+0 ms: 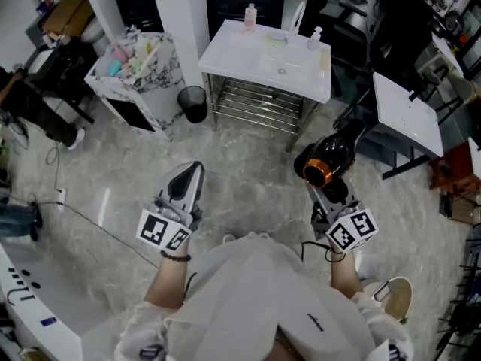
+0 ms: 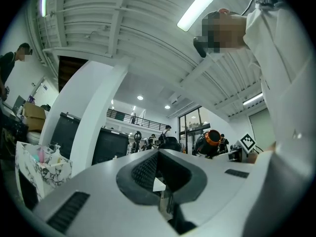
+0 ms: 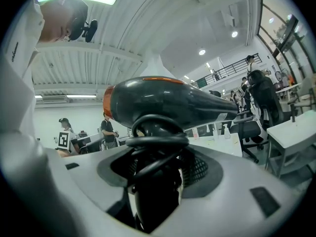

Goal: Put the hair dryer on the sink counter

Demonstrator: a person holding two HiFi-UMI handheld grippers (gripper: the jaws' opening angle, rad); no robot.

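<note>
A black hair dryer (image 1: 331,160) with an orange ring hangs over the floor, to the right of the sink and nearer me than it. My right gripper (image 1: 325,192) is shut on its handle, with the coiled cord bunched at the grip. In the right gripper view the hair dryer (image 3: 168,100) lies crosswise above the right gripper (image 3: 158,181). My left gripper (image 1: 188,180) points at the floor, shut and empty; the left gripper view shows the left gripper (image 2: 160,181) with nothing in it. The white sink counter (image 1: 225,59) stands ahead.
A pink bottle (image 1: 249,15) and a white pump bottle (image 1: 314,37) stand on the counter's back edge. A metal rack (image 1: 255,104) sits under it, a black bin (image 1: 194,102) to its left, beside a marbled cabinet (image 1: 135,74). A white table (image 1: 406,115) stands right.
</note>
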